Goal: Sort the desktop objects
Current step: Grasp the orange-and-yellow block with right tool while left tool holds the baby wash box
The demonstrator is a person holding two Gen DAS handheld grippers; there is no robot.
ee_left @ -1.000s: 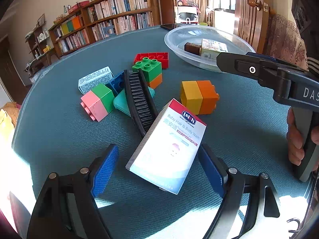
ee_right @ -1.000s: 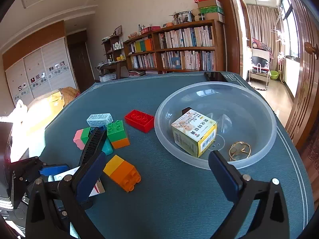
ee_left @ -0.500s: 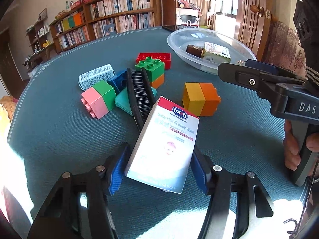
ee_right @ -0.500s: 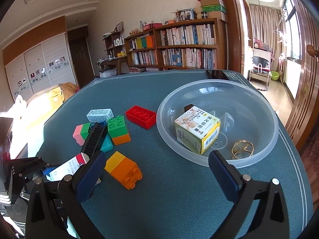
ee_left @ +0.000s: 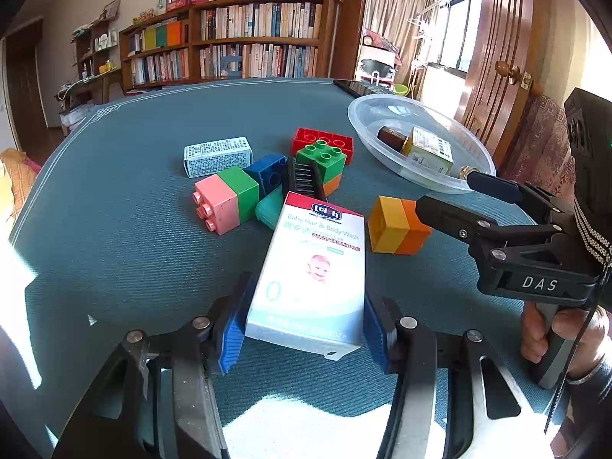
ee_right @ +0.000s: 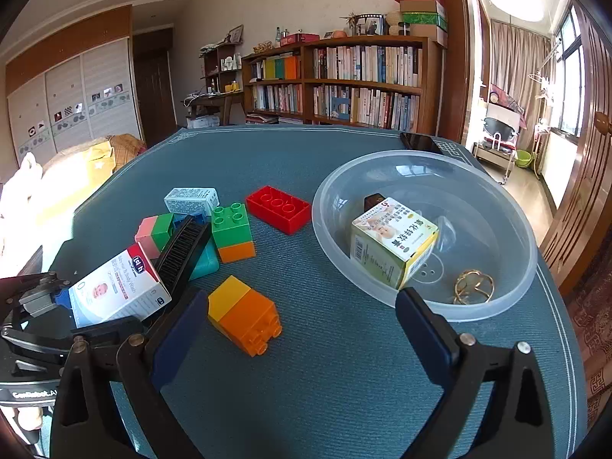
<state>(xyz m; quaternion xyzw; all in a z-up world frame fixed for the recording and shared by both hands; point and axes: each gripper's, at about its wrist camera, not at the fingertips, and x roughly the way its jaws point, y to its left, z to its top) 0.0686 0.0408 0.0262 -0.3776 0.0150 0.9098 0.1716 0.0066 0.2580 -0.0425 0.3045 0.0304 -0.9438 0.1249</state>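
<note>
1. Teal-covered table (ee_left: 114, 252), scattered with blocks, a comb and boxes
2. Clear bowl (ee_right: 508, 206) far right, nearer the right gripper (ee_right: 302, 321), already holding a yellow box and a ring
3. Baby wash box (ee_left: 311, 267) pinched across its short width by the left gripper (ee_left: 302, 321), jaws closing, long axis pointing away toward the comb, bowl off up-right
4. Right gripper spread wide, narrowing slightly, empty above the yellow-orange block (ee_right: 244, 313)

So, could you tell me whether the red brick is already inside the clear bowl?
No, the red brick lies on the table beside the bowl.
</note>
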